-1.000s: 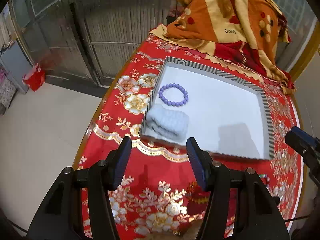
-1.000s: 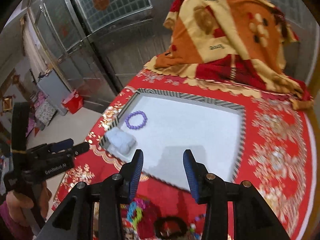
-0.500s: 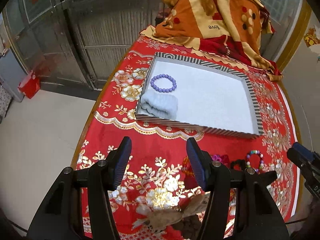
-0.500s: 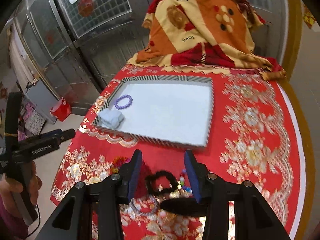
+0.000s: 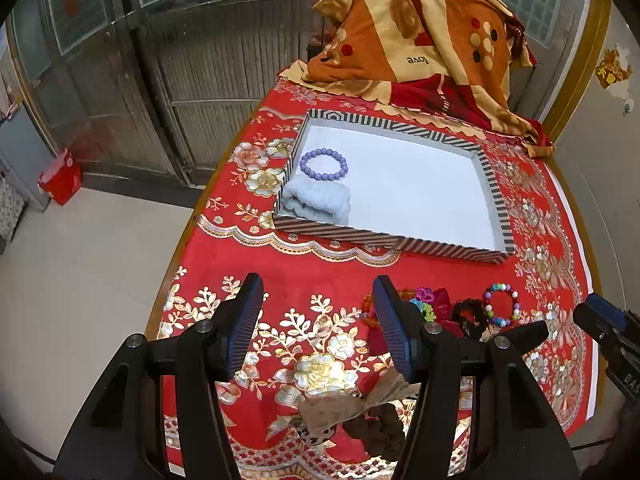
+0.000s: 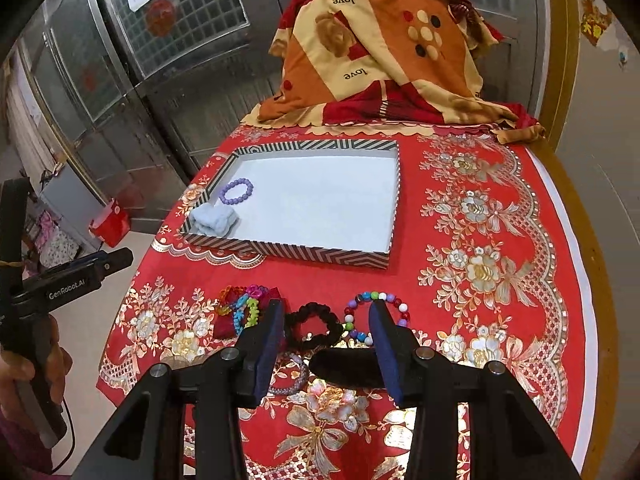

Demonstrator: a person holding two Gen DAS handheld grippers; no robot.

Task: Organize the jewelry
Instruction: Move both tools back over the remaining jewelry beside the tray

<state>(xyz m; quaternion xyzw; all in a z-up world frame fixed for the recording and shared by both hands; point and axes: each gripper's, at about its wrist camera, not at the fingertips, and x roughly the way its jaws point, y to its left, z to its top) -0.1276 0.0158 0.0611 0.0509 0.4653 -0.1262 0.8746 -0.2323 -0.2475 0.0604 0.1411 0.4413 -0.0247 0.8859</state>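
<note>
On the worktop (image 6: 500,208) the tray (image 6: 394,184) sits before a heaped blanket (image 6: 380,52). Inside, at its near left corner, a bead bracelet (image 6: 237,191) lies behind a folded cloth (image 6: 214,219). Loose bracelets (image 6: 376,316) lie before the tray.

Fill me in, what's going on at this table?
A person holds two grippers over a red floral tablecloth, sorting jewelry. A purple bead bracelet and a pale blue scrunchie already lie in the striped-rim tray. The right gripper, open and empty, hovers over a black scrunchie and a multicoloured bead bracelet. The left gripper is open too.
</note>
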